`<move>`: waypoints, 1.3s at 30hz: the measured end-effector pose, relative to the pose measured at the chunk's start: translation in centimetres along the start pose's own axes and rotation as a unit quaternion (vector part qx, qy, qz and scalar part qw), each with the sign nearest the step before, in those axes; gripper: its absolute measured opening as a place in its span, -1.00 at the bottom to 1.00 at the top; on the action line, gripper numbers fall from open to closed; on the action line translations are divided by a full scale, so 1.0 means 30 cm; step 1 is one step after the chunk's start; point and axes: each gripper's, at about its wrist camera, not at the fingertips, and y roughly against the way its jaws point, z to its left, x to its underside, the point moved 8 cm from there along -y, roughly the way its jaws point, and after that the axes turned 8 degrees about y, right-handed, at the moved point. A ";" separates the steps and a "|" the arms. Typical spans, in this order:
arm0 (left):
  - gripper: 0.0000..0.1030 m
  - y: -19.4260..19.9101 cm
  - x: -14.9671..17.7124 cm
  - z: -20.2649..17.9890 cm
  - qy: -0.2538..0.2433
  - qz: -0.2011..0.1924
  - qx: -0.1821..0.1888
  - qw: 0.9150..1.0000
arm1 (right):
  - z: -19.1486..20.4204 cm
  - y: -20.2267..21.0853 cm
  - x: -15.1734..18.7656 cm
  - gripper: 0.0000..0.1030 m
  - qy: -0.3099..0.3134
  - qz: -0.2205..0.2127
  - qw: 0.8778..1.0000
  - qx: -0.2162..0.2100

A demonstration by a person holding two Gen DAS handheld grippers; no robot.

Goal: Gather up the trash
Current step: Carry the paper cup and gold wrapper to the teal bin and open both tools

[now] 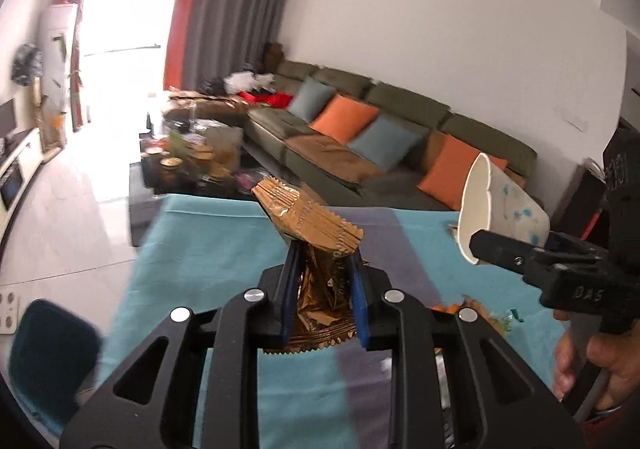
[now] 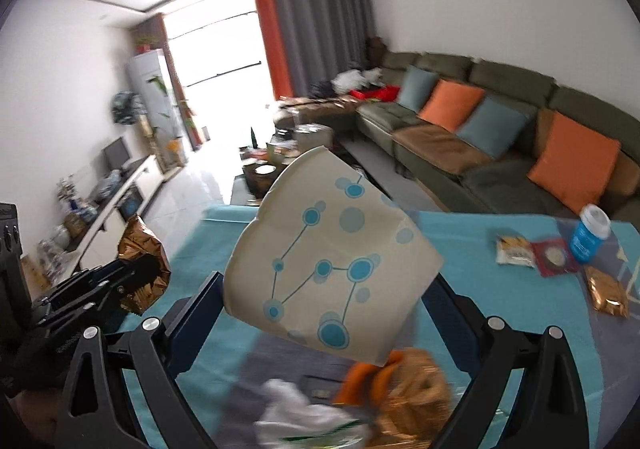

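Your left gripper (image 1: 324, 261) clamps a gold wrapper (image 1: 310, 221); your right gripper (image 2: 328, 289) holds a paper cup (image 2: 332, 261) alongside. Both lifted; next, find the bin.

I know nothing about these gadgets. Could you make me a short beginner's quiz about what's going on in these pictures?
1. True or false: the left gripper is shut on a gold wrapper.
2. What does the right gripper hold? A) blue bottle B) paper cup C) cushion
3. What colour is the cloth on the table?

Key: 1 true. 2 B, a squashed paper cup with blue dots. 3 teal.
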 end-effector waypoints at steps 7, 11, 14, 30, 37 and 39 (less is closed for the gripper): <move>-0.54 0.226 -0.019 0.227 0.028 -0.041 -0.060 0.997 | 0.292 0.001 -0.037 0.83 0.057 -0.007 0.996 -0.073; -0.54 0.320 -0.008 0.383 0.047 -0.047 -0.102 0.993 | 0.450 -0.042 -0.048 0.83 0.082 0.001 0.990 -0.111; -0.53 0.379 0.007 0.504 0.064 -0.047 -0.134 0.988 | 0.579 -0.091 -0.051 0.83 0.106 0.013 0.984 -0.141; -0.50 0.527 0.200 1.092 0.161 -0.001 -0.236 0.958 | 1.156 -0.456 0.044 0.83 0.191 0.143 0.938 -0.249; -0.45 0.449 0.265 1.244 0.191 0.039 -0.241 0.951 | 1.267 -0.566 0.119 0.83 0.171 0.204 0.920 -0.289; -0.43 0.406 0.291 1.273 0.200 0.056 -0.237 0.949 | 1.288 -0.590 0.130 0.83 0.167 0.219 0.916 -0.293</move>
